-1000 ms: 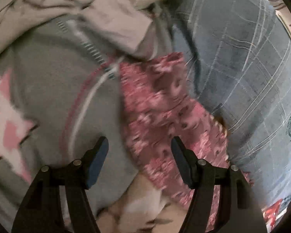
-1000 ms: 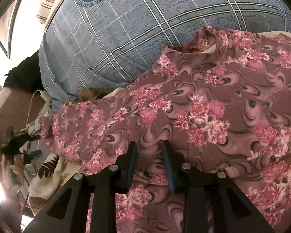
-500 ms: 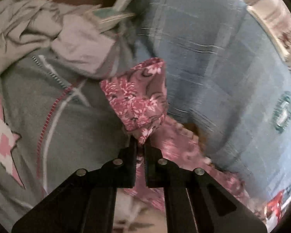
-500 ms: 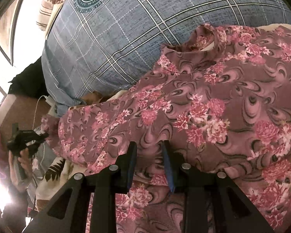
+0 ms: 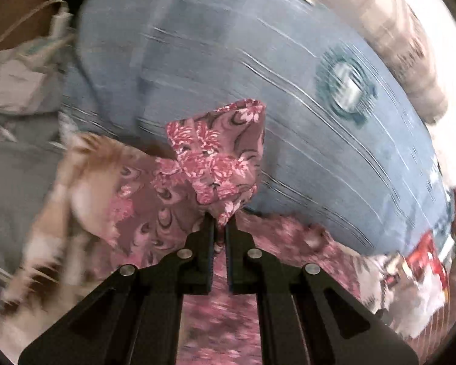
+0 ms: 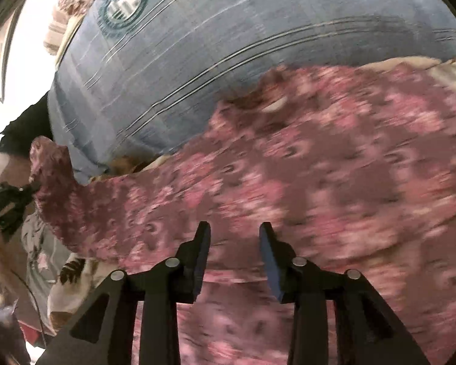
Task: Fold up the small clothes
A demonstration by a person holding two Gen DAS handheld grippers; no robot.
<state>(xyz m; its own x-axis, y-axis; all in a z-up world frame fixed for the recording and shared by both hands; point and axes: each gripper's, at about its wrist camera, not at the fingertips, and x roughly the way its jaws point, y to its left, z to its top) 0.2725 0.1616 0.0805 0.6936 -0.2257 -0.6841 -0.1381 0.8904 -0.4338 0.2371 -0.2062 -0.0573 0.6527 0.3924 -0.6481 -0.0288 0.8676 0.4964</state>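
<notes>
left gripper is clenching a floral garment corner
right gripper has just been opening, hovering released over the fabric

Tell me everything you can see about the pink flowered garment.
The pink flowered garment is thin, soft-looking cloth, dusty rose with pink flowers and dark swirls. It lies spread and wrinkled against the blue checked pillow. The left gripper is shut on one bunched end and lifts it. The right gripper has just been opening; its jaws stand apart over the cloth.
</notes>
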